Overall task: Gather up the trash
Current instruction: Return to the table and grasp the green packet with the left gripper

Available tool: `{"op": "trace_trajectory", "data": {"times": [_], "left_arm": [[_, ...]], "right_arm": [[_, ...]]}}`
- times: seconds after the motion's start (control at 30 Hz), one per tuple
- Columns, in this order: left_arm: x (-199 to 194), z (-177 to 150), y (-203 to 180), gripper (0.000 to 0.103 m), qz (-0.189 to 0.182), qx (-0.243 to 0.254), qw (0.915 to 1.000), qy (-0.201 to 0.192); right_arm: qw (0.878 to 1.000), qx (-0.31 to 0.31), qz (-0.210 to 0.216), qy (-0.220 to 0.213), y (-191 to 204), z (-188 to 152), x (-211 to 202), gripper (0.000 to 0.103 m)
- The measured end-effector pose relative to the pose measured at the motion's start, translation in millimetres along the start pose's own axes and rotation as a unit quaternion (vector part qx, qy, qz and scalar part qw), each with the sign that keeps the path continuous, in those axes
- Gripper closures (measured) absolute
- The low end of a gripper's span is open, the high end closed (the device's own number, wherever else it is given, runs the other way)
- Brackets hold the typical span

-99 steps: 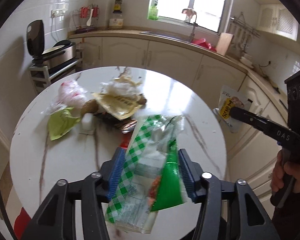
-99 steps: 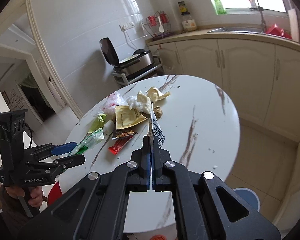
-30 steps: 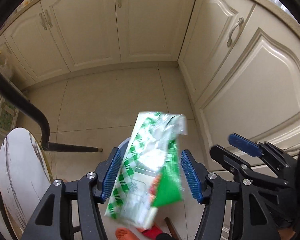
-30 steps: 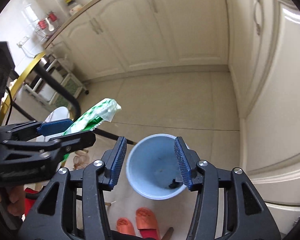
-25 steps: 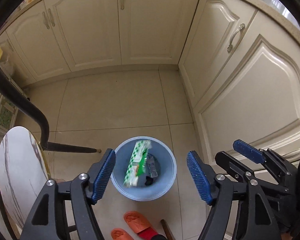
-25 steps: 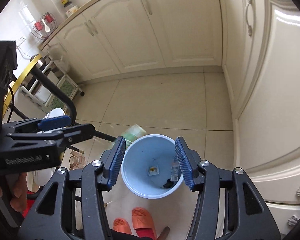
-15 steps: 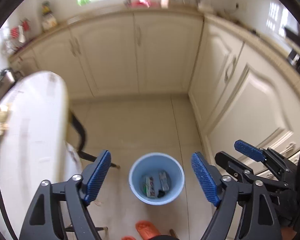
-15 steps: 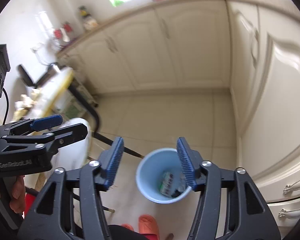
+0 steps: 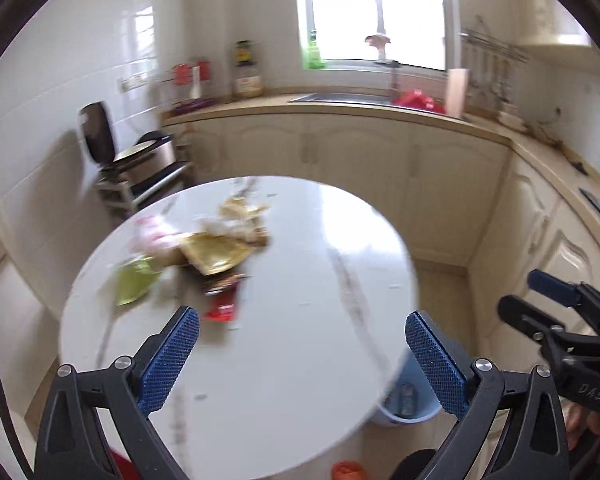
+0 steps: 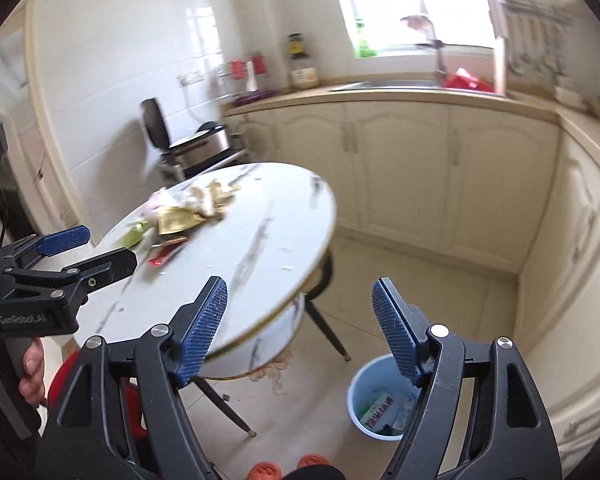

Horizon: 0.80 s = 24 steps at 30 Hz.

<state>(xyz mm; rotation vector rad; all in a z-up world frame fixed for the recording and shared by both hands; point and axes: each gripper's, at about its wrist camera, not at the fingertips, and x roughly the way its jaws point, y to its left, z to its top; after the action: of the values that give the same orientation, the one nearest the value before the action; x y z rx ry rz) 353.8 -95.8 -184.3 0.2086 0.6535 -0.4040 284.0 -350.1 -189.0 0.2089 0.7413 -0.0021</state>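
A kitchen with cream cabinets, seen from two handheld grippers, both pictures slightly blurred. The left gripper has its two blue-padded fingers spread wide with nothing between them, and it hangs above the near part of a round white marble-patterned table. The right gripper is likewise spread wide and empty, held over the table's edge and the tiled floor.

The trash on the table is a loose heap lying on the far left part of the tabletop. It is made of crumpled, flattened wrappers: a golden-yellow packet in the middle, a lime-green wrapper on the left, a pale pink and white plastic clump behind, a beige crumpled piece at the far side, and a small red wrapper nearest the left gripper. The pieces overlap or touch one another; the blur hides any print on them.

On the floor beside the table stands a round light-blue bin, below the right gripper. Inside it lie a few discarded packets, one white with red and green markings. In the left wrist view the bin peeks out past the table's right edge
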Motion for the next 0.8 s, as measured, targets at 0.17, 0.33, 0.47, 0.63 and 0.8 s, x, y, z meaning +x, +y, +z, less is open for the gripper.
{"op": "trace_trajectory", "data": {"times": [0.17,0.33,0.47,0.63,0.8], "left_arm": [[15,-7,78,0.001,0.053,-0.057,0.9964,0.035],[54,2,132,0.001,0.076,-0.101,0.9897,0.067],[101,29,165,0.001,0.066,-0.142,0.9833,0.094],[170,60,204,0.001,0.087,-0.155,0.9762,0.124],[222,68,217,0.004,0.081,-0.167,0.9687,0.165]], "right_arm": [[0.999,-0.032,0.019,0.022,53,20,47,0.029],[0.997,-0.055,0.04,0.045,92,38,99,0.029],[0.995,-0.065,0.05,0.064,104,50,141,0.029],[0.992,-0.083,0.051,0.076,114,66,185,0.029],[0.992,-0.082,0.057,0.08,117,85,220,0.028]]}}
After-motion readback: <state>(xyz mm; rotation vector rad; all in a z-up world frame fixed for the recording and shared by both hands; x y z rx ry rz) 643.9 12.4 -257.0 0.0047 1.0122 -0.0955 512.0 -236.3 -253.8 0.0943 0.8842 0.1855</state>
